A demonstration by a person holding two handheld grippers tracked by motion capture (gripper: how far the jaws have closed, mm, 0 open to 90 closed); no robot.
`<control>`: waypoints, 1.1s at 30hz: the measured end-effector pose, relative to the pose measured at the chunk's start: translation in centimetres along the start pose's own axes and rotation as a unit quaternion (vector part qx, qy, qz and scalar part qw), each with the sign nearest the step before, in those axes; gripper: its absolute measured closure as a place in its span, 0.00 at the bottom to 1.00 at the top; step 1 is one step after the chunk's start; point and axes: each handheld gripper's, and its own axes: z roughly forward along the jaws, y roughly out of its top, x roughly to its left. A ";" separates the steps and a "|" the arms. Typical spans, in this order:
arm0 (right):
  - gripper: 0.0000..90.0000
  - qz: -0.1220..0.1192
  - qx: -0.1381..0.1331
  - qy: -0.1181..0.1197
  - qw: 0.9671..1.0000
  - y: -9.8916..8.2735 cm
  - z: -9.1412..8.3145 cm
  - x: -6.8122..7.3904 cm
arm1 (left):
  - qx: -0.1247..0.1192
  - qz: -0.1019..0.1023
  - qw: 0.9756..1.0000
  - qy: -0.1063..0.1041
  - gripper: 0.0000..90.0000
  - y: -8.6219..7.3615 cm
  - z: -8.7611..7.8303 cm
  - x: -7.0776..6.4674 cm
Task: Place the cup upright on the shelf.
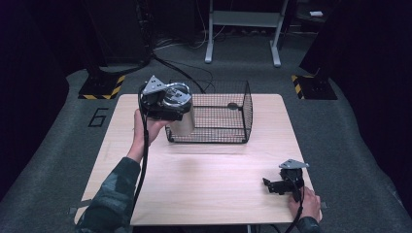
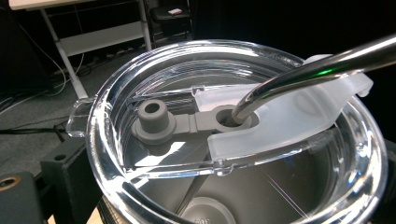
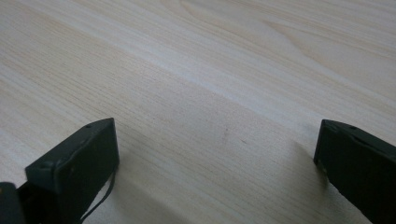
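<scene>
A steel tumbler [image 1: 182,121] with a clear lid [image 2: 243,135] is held in the air at the near left corner of a black wire basket [image 1: 228,138]. My left gripper [image 1: 170,108] is shut on the tumbler's body; one black jaw shows low at the left in the left gripper view. A bent metal straw [image 2: 317,70] passes through the lid's grey stopper [image 2: 154,121]. My right gripper [image 1: 268,185] rests on the wooden table [image 1: 204,194] at the near right corner. It is open [image 3: 215,154], with bare wood between its jaws.
The basket stands at the table's far middle, open at the top, with a small dark thing [image 1: 233,105] on its floor. Beyond the table are grey carpet, cables, stand bases with yellow-black tape [image 1: 102,87] and a white frame [image 1: 243,19].
</scene>
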 end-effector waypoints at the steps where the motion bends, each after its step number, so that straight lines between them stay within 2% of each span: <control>1: 0.00 0.000 0.000 0.000 1.000 0.0 0.0 0.0 | 0.000 0.000 1.000 0.000 0.04 0.0 0.0 0.0; 6: 0.00 0.001 0.000 0.000 1.000 0.0 0.0 0.0 | -0.002 -0.004 1.000 0.003 0.04 0.4 0.8 0.2; 19: 0.00 0.000 0.000 0.000 1.000 0.0 0.0 0.0 | -0.004 0.000 1.000 0.006 0.04 1.9 2.8 0.2; 33: 0.00 0.001 0.001 0.000 1.000 0.0 0.0 0.0 | 0.006 -0.003 1.000 0.014 0.04 2.0 5.3 0.5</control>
